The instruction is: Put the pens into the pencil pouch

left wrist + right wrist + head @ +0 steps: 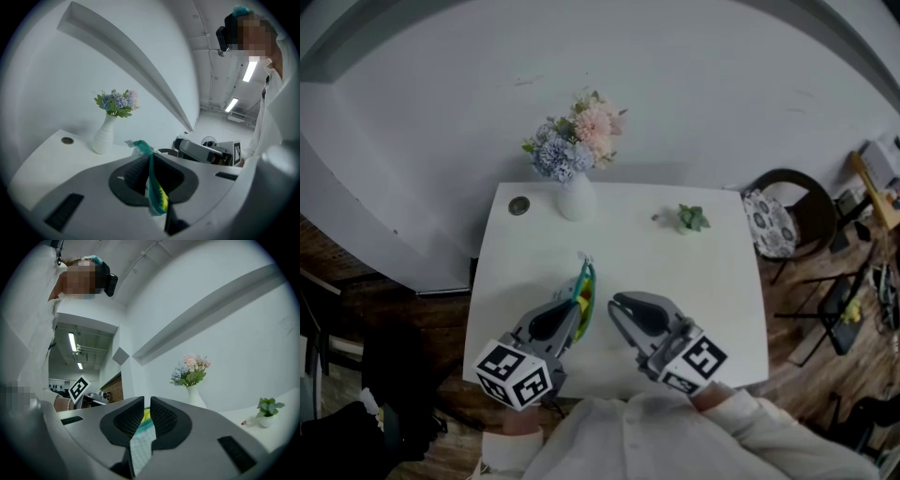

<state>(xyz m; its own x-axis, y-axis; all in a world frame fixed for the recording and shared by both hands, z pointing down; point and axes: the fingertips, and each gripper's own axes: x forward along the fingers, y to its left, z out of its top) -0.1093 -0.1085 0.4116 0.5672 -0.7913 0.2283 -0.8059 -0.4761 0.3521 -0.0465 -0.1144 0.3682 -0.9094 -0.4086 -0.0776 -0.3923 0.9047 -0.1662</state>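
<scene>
Head view: left gripper pinches pouch's edge.

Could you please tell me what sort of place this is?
Probably an office or studio room: a white table with a vase of flowers, a chair beside it, wood floor, ceiling strip lights.

Grey moulded shells are seen on the left gripper and right gripper, with black ribbed pads set inside the jaws. Behind the jaws, white cubes printed with black square markers are mounted; white sleeves are worn.
</scene>
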